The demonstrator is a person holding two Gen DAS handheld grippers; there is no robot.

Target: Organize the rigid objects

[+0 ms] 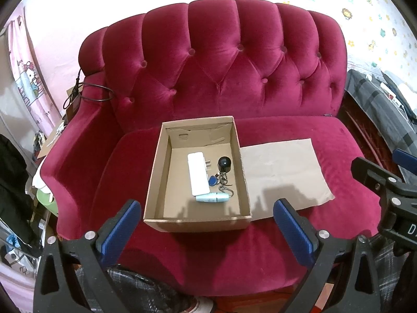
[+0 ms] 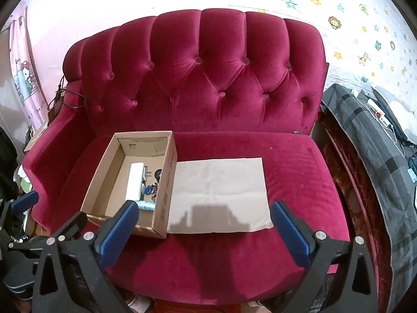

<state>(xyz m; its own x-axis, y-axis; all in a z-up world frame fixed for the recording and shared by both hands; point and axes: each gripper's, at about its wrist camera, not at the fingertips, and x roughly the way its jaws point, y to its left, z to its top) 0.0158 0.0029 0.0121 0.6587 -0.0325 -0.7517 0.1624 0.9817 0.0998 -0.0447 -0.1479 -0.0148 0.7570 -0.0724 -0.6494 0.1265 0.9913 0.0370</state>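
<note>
My left gripper (image 1: pixel 206 224) and right gripper (image 2: pixel 204 223) both hung empty with jaws wide apart above the sofa (image 1: pixel 260 78), while the white adapter (image 1: pixel 198 174), keyring (image 1: pixel 221 174) and pale blue tube (image 1: pixel 212 197) lay inside the cardboard box (image 1: pixel 156 182).

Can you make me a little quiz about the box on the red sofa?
1. True or false: the cardboard box is empty.
2. What lies flat on the sofa beside the box: A) a paper sheet, B) a pillow, C) a book?
3. Fill in: both the left gripper and the right gripper are ____.

Key: 1. False: a white plug adapter, a key ring and a light blue tube lie inside. 2. A. 3. open, holding nothing.
</note>
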